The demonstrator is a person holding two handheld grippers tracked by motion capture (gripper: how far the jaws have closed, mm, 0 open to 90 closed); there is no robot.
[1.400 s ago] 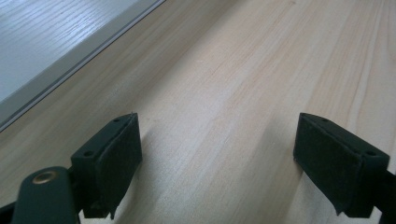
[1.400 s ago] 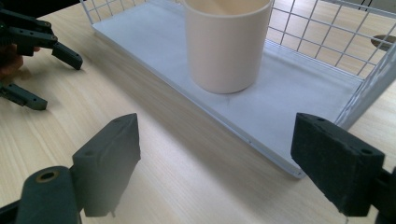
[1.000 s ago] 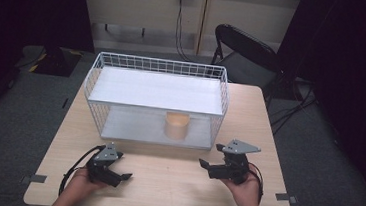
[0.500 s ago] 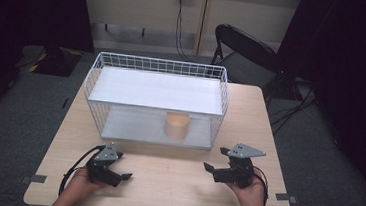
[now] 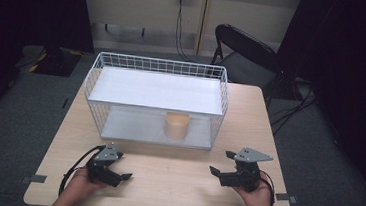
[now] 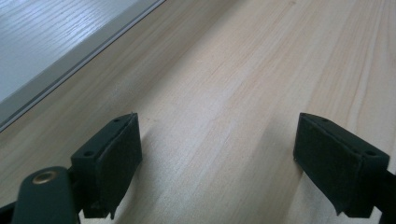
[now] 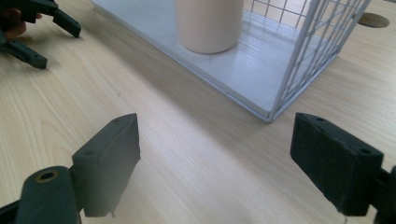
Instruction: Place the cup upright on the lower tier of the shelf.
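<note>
Your left hand-held gripper [image 5: 123, 176] sits low at about 7 o'clock on the desk [image 5: 174, 182], near the front edge, with its jaws spread wide and nothing between them; in the left gripper view, bare pale wood grain runs between the two matte black pads [image 6: 114, 158]. A broad strip of open desk lies between your two grippers, and another between them and the wire basket [image 5: 159, 66].

The basket stands at 12 o'clock, a white grid of thin wire, box-shaped, with a flat white board on top and a smooth white floor panel [image 7: 243, 70] below. Its front side stands open toward you. The cup [image 5: 176, 126], a plain beige cylinder with a matte surface, stands upright on that floor panel, right of centre and close to the front lip.

Your right hand-held gripper [image 5: 213, 171] rests at about 5 o'clock, jaws likewise wide and empty, aimed leftward, with the basket's near right corner ahead in the right gripper view.
</note>
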